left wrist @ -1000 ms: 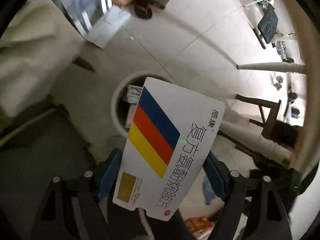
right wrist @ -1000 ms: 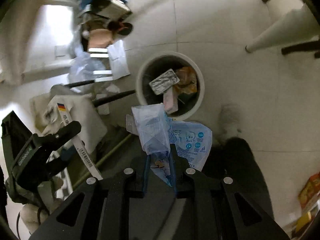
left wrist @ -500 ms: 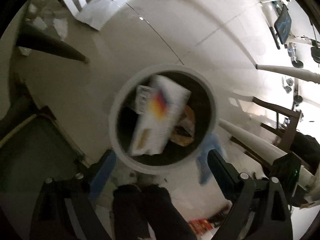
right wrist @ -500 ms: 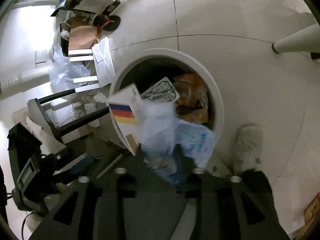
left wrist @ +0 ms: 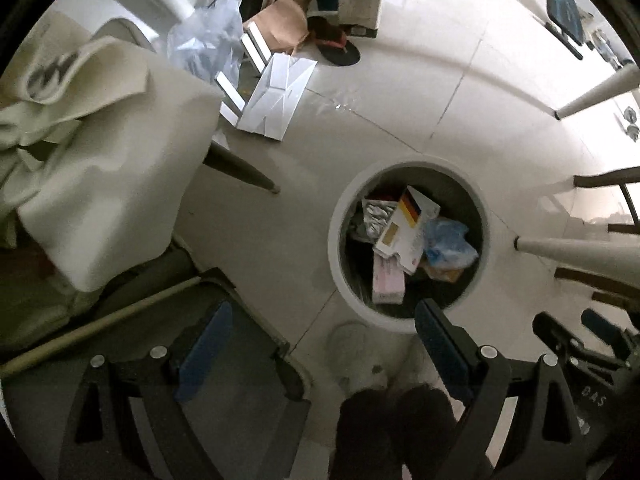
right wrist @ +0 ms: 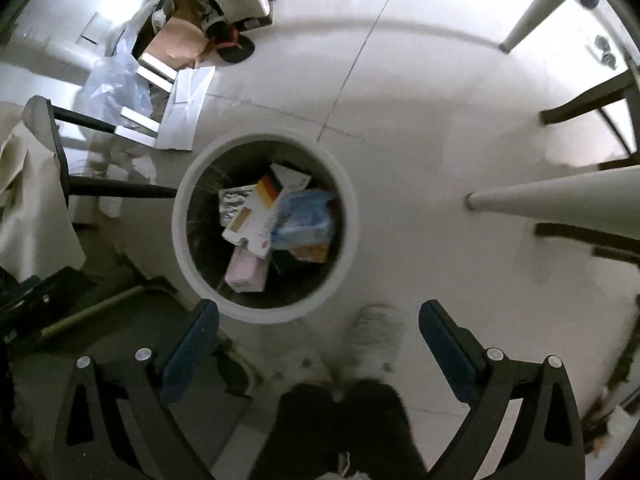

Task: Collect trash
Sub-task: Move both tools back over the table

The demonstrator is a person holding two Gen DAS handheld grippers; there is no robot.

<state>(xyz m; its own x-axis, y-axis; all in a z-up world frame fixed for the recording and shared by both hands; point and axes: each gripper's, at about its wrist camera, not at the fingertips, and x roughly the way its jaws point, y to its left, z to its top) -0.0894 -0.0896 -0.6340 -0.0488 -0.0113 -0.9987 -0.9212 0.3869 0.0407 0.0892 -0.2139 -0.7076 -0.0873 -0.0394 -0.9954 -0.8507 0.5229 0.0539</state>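
Note:
A round white trash bin [left wrist: 334,240] [right wrist: 180,236] stands on the tiled floor. Inside lie a white medicine box with blue, red and yellow stripes [left wrist: 404,228] [right wrist: 260,208], a blue plastic wrapper [left wrist: 448,240] [right wrist: 304,220], a silver blister pack [left wrist: 374,216] [right wrist: 232,204], a pink box [left wrist: 388,284] [right wrist: 246,272] and an orange packet [right wrist: 312,252]. My left gripper [left wrist: 324,320] is open and empty, above the floor near the bin's near-left rim. My right gripper [right wrist: 318,320] is open and empty, above the bin's near rim.
White table legs [left wrist: 576,252] [right wrist: 560,196] and dark chair legs [left wrist: 240,168] [right wrist: 120,190] stand around the bin. Flattened cardboard [left wrist: 280,96] [right wrist: 184,108], a plastic bag [left wrist: 208,48] and a sandal [left wrist: 340,48] lie beyond. A cream cloth [left wrist: 100,152] hangs at left. My fluffy slipper [right wrist: 376,340] is below.
Both grippers opened. The striped box fell from the left gripper and the blue wrapper from the right gripper; both now lie in the bin. Both grippers have drawn back higher.

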